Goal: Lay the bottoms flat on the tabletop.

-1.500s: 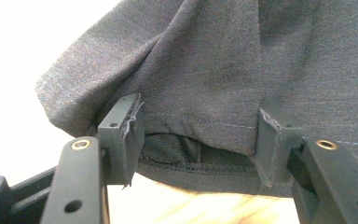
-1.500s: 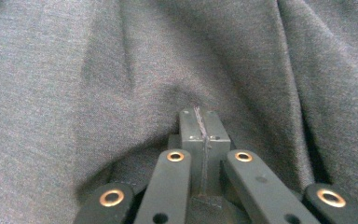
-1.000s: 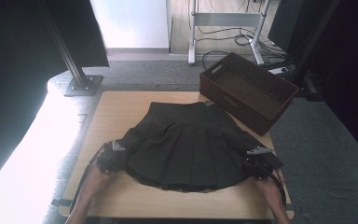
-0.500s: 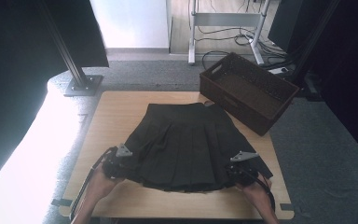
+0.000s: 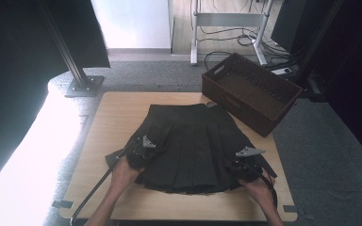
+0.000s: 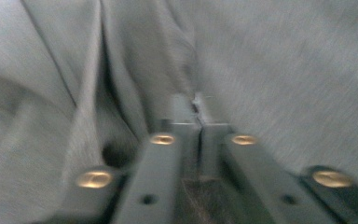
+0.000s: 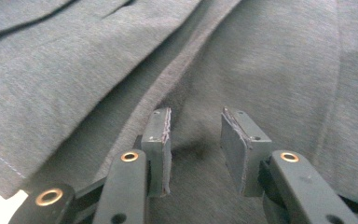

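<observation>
The dark skirt (image 5: 193, 141) is spread flat on the counter (image 5: 118, 108). The left gripper (image 6: 196, 109) has just been closed, with no cloth seen between its jaws. The right gripper (image 7: 195, 135) has just been opened partway, its jaws over the cloth with nothing gripped.

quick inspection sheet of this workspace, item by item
surface: wooden table, bare around the garment
job's things: dark pleated skirt lying flat, side edges folded inward
clutter: nothing seen on the table
grippers: left claw has just closed, jaws together over the skirt's cloth, no fold seen between the tips; right claw has just been opening, jaws apart above the cloth, nothing pinched
cables: black cable trails from the left claw; loose cables on the far floor
surroundings: brown basket at the table's far right corner, grey carpet, metal stand
</observation>
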Demonstrator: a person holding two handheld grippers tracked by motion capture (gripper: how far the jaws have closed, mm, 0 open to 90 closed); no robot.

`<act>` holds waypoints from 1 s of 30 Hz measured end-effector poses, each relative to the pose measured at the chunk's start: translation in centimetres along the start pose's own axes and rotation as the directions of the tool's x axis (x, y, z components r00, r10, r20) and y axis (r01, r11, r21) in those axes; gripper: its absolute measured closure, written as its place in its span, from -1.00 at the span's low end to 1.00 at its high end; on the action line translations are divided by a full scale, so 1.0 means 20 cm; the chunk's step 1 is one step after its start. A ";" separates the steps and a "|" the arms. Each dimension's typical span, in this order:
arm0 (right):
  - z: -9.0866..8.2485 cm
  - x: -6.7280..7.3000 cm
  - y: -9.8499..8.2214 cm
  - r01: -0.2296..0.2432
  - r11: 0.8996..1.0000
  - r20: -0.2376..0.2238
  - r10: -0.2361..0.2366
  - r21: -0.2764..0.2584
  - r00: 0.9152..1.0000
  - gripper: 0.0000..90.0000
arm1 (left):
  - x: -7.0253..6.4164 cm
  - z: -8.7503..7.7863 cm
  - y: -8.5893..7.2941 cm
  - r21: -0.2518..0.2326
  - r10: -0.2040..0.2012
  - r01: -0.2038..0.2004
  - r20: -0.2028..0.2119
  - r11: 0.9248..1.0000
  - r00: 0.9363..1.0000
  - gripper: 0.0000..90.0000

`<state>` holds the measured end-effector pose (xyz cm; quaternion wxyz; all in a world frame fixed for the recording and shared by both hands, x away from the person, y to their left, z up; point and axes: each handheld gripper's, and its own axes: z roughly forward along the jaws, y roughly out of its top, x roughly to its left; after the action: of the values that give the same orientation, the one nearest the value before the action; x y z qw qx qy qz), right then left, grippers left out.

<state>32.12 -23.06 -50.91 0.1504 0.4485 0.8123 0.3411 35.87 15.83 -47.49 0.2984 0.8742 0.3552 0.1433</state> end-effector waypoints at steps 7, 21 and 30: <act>0.00 0.00 0.01 -0.004 1.000 0.000 0.004 -0.003 1.000 0.37 | -0.17 0.01 0.12 -0.018 0.075 -0.073 0.152 0.997 0.985 0.50; -0.03 -0.02 -0.02 -0.006 1.000 0.015 0.006 -0.014 1.000 0.31 | 0.09 -0.25 0.02 -0.040 0.003 -0.007 -0.102 0.999 0.995 0.16; -0.03 -0.05 -0.07 -0.036 0.999 0.016 0.036 -0.011 0.999 0.31 | 0.24 -0.15 -0.20 0.026 -0.137 0.139 -0.048 0.990 0.989 0.01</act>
<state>31.49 -24.75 -51.45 0.1532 0.4650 0.8010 0.3444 35.69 22.66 -47.38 0.2862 0.8483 0.4239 0.1373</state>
